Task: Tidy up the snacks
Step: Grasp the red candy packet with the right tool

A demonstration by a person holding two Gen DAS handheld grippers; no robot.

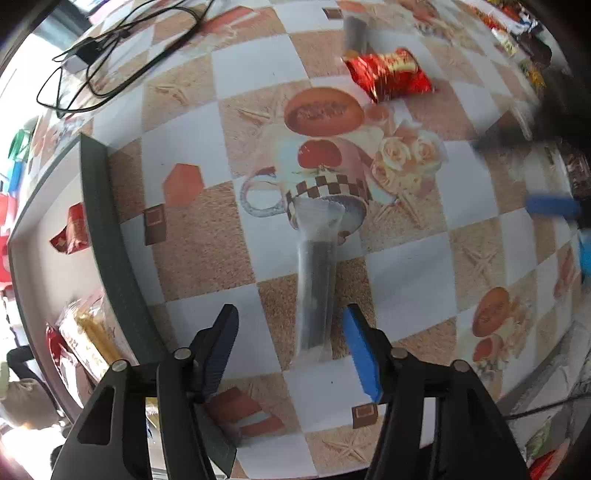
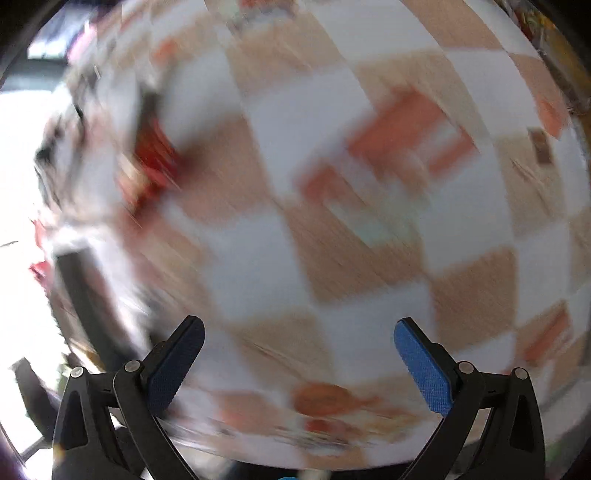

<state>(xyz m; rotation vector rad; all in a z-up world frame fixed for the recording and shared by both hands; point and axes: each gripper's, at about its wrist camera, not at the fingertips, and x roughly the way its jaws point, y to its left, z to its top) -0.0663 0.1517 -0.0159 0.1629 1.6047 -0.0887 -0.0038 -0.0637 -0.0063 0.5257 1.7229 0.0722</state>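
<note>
A dark snack stick in a clear wrapper (image 1: 317,280) lies on the checkered tablecloth (image 1: 406,266). Its near end reaches in between the fingers of my left gripper (image 1: 290,313), which points down at it, open, with the pads clear of the wrapper. Farther off lie a red foil snack (image 1: 391,74) and a second clear-wrapped dark stick (image 1: 356,33). At the right edge of the left wrist view, my right gripper's blue fingers (image 1: 550,207) show as a blur. In its own heavily blurred view, my right gripper (image 2: 299,328) is open over the cloth with nothing between its fingers.
A tray with a dark grey rim (image 1: 99,221) stands at the left, holding a red packet (image 1: 74,229) and gold-wrapped packets (image 1: 88,332). Black cables (image 1: 110,48) lie at the far left. More snacks (image 1: 517,33) are piled at the far right. The tray rim (image 2: 81,295) shows blurred.
</note>
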